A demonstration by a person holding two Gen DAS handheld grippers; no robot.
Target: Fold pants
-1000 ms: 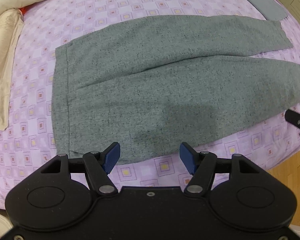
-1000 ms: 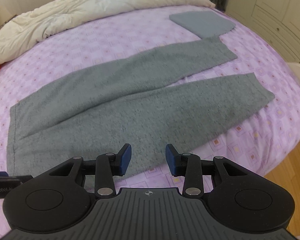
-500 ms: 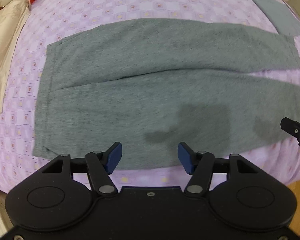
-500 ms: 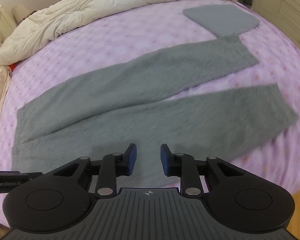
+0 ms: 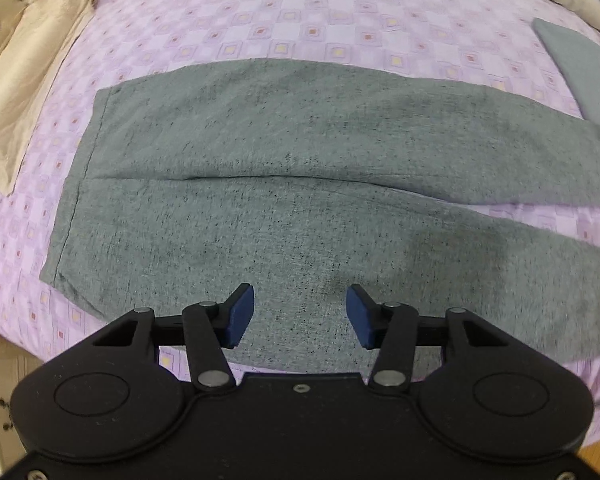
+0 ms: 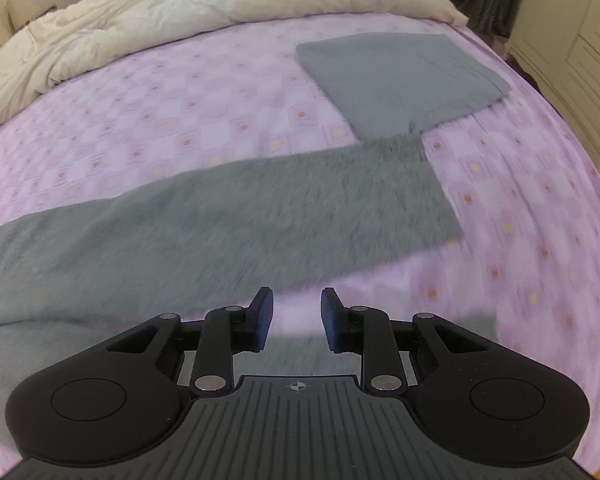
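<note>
Spread over almost everything in view is a purple patterned bedsheet (image 5: 260,20), with a cream duvet (image 6: 160,12) bunched along its far side and a beige pillow (image 5: 28,80) at the left edge of the left wrist view. A pair of grey pants (image 5: 300,200) is laid flat on the sheet, unfolded, the waistband to the left and the two legs running out to the right, so that the long axis lies crosswise to both cameras. A folded grey cloth (image 6: 400,76) is seen beyond the far leg's cuff, touching or just overlapping it; which cannot be told.

The left gripper (image 5: 300,314) is held over the near leg just below the seat, its blue pads well apart and nothing between them. The right gripper (image 6: 296,322) is held farther along toward the cuffs, over the gap between the two legs, its pads parted by a narrower gap and likewise empty; that view is blurred.

The waist end is judged nearer the left gripper and the cuff end nearer the right. No fold is yet made, and a lengthwise fold, one leg onto the other, is judged the likely first step.
</note>
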